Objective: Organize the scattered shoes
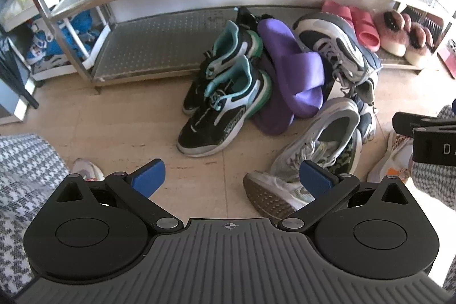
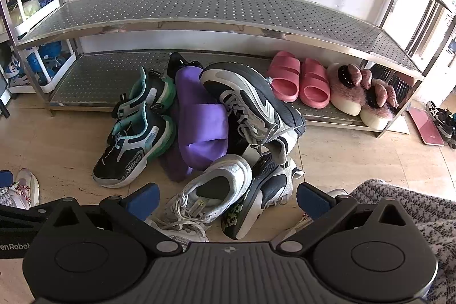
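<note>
Right now your left gripper (image 1: 232, 177) is spread wide and holds nothing, hovering over the floor (image 1: 114, 127) in front of the shoe pile. Your right gripper (image 2: 226, 201) is likewise wide apart and bare, just above a grey sneaker (image 2: 211, 190) lying on its side. Behind it a purple slide (image 2: 202, 121) leans on a second purple one, with a pair of black-and-teal sneakers (image 2: 134, 138) touching them on the left and a navy-and-white sneaker (image 2: 253, 101) tipped over on top at the right. On the bottom shelf (image 2: 94, 79) of the metal rack, pink slides (image 2: 299, 81) stand side by side, with fuzzy pink slippers (image 2: 359, 96) just beside them.
</note>
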The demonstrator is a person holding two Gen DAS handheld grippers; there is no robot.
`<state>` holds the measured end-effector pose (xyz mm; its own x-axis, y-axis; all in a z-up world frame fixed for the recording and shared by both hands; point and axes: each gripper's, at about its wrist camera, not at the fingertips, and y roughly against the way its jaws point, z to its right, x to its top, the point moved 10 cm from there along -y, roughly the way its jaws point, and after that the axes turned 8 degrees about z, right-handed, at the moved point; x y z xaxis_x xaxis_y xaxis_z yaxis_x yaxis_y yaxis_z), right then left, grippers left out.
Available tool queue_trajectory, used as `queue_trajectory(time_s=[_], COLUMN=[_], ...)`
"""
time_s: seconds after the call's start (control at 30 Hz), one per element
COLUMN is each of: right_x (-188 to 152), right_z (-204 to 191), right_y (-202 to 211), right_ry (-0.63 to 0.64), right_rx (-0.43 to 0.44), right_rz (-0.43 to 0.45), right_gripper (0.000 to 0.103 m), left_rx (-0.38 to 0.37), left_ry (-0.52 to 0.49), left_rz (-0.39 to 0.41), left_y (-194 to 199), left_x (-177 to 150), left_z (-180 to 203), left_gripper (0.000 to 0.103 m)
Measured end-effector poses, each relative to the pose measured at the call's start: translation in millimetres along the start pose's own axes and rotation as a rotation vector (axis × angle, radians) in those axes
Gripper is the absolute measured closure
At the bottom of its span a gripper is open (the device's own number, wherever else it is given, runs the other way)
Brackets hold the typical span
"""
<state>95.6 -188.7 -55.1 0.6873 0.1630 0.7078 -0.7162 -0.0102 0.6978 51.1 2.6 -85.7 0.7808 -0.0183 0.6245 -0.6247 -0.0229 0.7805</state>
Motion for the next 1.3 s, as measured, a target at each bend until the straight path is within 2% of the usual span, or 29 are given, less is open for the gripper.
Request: queue_trajectory(time_s=[1.3], right_x=[0.5], right_z=[2.2], right_y=[-2.7], right_ry=[-0.015], right_rx=[0.006], right_rz=[-0.006], right_gripper=[0.001], left_rx=[0.021], left_ry=[-0.02], left_rz=[-0.009], left_y=[-1.4], left_x=[-4.0], left_z=[-3.6], left_gripper=[0.0])
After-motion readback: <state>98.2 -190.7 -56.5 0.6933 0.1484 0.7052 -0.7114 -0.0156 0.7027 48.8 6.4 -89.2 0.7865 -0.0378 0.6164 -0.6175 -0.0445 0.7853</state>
